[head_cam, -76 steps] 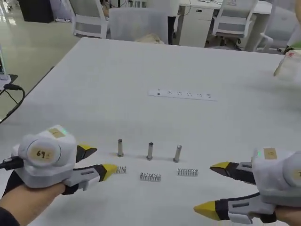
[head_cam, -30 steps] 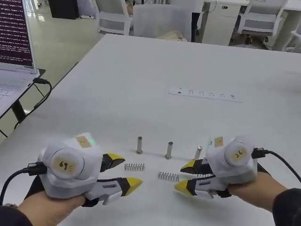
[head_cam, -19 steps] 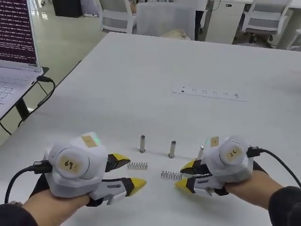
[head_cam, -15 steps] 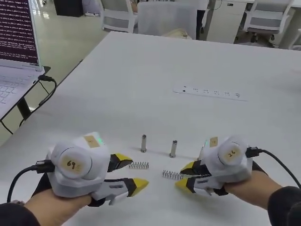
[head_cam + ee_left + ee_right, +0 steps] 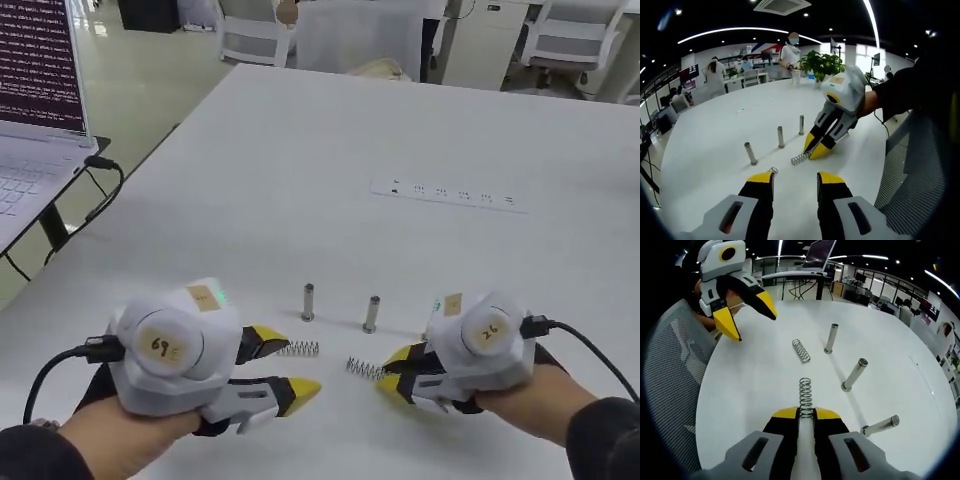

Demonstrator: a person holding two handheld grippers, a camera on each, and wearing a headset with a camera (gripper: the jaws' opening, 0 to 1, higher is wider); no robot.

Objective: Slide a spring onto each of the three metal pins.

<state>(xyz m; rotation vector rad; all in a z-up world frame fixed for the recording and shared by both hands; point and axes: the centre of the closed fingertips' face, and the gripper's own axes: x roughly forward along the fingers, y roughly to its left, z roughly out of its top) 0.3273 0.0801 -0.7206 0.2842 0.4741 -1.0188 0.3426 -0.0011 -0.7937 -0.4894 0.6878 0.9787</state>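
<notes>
Handwritten "69" on the round white disc (image 5: pixel 165 347) at the back of the left gripper (image 5: pixel 300 364), near left. Handwritten "26", tilted, on the matching disc (image 5: pixel 488 328) of the right gripper (image 5: pixel 388 370), near right. On top of each, a small tan sticker (image 5: pixel 203 296), print too small to read. At far left, a laptop screen (image 5: pixel 35 60) with rows of pale text on dark purple, illegible. On the white power strip (image 5: pixel 450 193) farther out, tiny marks, unreadable.

Left gripper (image 5: pixel 795 177) low, jaws apart; right gripper (image 5: pixel 806 413) low, jaws pinched together.
</notes>
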